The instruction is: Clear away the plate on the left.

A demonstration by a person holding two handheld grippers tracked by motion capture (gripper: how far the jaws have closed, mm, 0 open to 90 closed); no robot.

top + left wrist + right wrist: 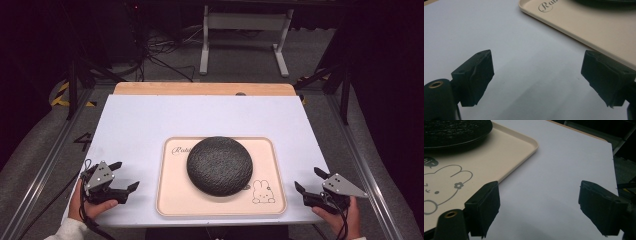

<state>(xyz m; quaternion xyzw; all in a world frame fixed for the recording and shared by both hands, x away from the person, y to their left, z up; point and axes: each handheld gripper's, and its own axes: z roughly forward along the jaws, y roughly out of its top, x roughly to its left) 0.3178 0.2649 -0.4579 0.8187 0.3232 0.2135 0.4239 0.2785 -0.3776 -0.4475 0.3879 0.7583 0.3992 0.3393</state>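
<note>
A cream tray (171,200) with a rabbit drawing lies in the middle of the white table top. On it rests a black, rough-textured dome (219,165), round and upside-down like a bowl or lid. My left gripper (125,176) is open near the table's front left corner, just left of the tray (584,27), with nothing between its jaws. My right gripper (310,180) is open at the front right, beside the tray's right edge (524,160), also holding nothing. The dome's rim (454,132) shows at the top left of the right gripper view.
The white sheet (150,125) covers a wooden table whose far edge (200,89) shows. Beyond it stand a white frame leg (205,45) and cables on the grey floor. Metal rails run along both sides.
</note>
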